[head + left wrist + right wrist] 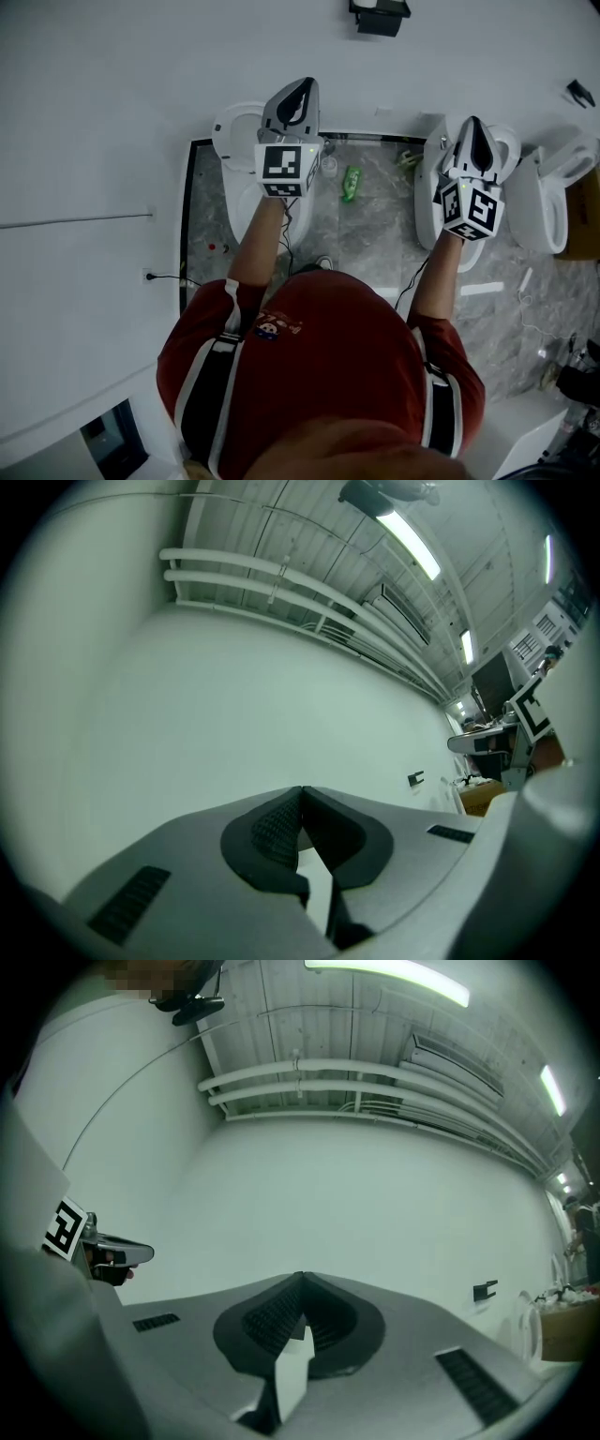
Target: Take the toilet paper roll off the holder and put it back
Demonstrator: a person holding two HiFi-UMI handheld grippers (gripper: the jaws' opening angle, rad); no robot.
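No toilet paper roll shows in any view. Both grippers are held up side by side toward a bare white wall (112, 112). My left gripper (300, 92) is shut with nothing between its jaws; its tips (302, 789) meet in front of the wall. My right gripper (475, 127) is also shut and empty, its tips (300, 1277) touching. The left gripper's marker cube (66, 1227) shows at the left edge of the right gripper view. A small black bracket (380, 17) sits on the wall ahead of the grippers, and is seen again as the bracket (415, 778) (484, 1290) low at the right.
Below on the grey marble floor (375, 225) stand white toilets (234, 141) (553, 197). A green item (352, 183) lies between them. A cable (164, 277) runs from a wall socket. A cardboard box (562, 1330) stands far right.
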